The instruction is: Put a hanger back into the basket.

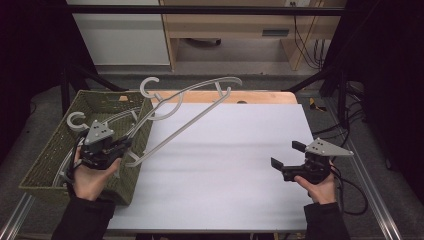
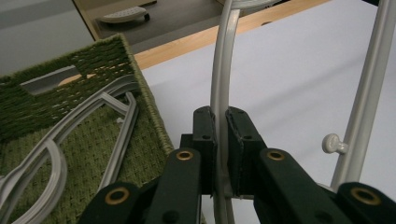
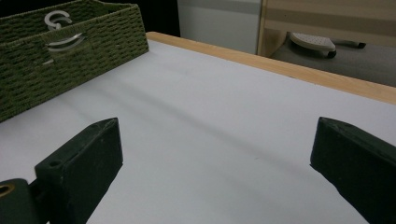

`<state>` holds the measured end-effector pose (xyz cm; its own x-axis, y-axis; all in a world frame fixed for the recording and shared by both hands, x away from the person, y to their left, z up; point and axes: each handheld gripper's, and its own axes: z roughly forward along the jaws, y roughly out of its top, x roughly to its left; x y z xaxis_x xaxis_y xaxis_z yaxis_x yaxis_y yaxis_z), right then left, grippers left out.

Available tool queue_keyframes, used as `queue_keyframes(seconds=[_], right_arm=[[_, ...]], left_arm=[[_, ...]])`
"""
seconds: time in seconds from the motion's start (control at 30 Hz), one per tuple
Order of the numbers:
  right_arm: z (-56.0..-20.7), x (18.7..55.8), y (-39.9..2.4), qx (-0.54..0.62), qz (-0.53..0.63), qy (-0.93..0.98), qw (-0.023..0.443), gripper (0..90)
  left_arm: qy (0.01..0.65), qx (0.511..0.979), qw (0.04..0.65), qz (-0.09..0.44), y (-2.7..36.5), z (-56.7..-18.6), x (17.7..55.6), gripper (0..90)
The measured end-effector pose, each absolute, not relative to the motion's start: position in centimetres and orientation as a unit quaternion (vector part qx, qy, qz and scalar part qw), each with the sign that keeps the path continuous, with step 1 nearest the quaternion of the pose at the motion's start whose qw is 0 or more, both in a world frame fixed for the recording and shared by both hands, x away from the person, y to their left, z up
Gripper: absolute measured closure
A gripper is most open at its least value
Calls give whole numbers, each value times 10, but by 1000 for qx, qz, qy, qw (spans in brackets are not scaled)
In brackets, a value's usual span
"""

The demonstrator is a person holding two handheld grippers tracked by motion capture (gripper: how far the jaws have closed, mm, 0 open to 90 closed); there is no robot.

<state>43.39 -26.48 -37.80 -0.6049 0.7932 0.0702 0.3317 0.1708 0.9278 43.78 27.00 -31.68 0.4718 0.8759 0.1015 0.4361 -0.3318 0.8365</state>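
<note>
While the left gripper (image 1: 121, 146) is clamped on a thin bar of the grey plastic hanger (image 1: 190, 112), the lift should be kept slow so the hook (image 1: 149, 86) clears the woven green basket (image 1: 47, 160). Hanger is held above the basket's right rim, long axis slanting up toward the far right. Right gripper (image 1: 285, 155) rests with jaws apart, empty.

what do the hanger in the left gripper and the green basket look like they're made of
Hanger: probably plastic, pale grey with a smooth, slightly glossy moulded rail and a small peg, clamped in the left gripper.
Basket: seems woven, perhaps paper cord or grass, matte olive green, with a visible plaited texture.
</note>
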Motion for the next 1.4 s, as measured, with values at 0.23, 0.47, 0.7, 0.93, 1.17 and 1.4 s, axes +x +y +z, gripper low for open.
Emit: queue_keyframes(seconds=[0.23, 0.47, 0.7, 0.93, 1.17, 1.4], right_arm=[[-378, 434, -264, 385, 517, 731, 225, 24], [-379, 435, -264, 387, 515, 731, 225, 24], [-379, 435, -264, 388, 515, 731, 224, 24], [-380, 436, -265, 387, 513, 733, 223, 24], [-380, 436, -265, 387, 512, 733, 223, 24], [-380, 436, -265, 390, 513, 731, 224, 24]], left_arm=[[439, 752, 393, 297, 283, -311, 440, 825], [459, 745, 377, 305, 308, -313, 448, 826], [472, 741, 364, 309, 329, -312, 456, 826], [480, 739, 349, 320, 351, -309, 463, 826], [483, 739, 336, 329, 366, -308, 463, 825], [494, 736, 319, 336, 390, -316, 459, 826]])
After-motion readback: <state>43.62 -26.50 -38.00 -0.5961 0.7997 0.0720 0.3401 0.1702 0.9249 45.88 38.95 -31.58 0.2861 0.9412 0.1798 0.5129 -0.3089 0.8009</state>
